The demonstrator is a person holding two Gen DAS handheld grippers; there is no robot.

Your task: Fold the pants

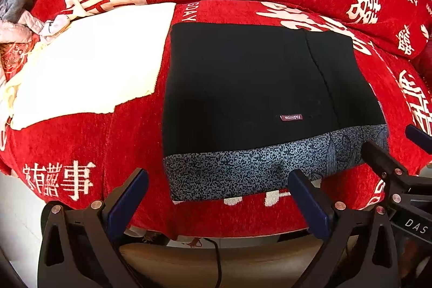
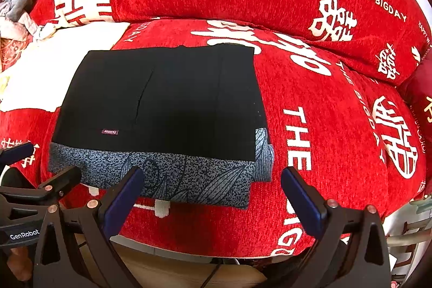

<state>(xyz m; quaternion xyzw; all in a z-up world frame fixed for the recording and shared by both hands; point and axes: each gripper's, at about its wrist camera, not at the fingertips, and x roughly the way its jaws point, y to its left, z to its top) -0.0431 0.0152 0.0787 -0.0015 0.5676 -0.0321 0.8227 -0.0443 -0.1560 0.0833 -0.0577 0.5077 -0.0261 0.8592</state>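
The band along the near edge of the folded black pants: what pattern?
Blue-grey speckle with dark leaf outlines on the band, clearest in the right wrist view.

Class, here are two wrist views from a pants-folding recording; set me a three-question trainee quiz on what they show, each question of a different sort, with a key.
1. True or false: the left gripper is clamped on the black pants.
2. The small label on the pants reads: A) FASHION B) SPORT C) DENIM
3. Fill in: the pants lie on a patterned grey-blue ____, on the red sofa cover.

Key: 1 false, both grippers, including the right gripper, are open and empty; 2 A; 3 garment.
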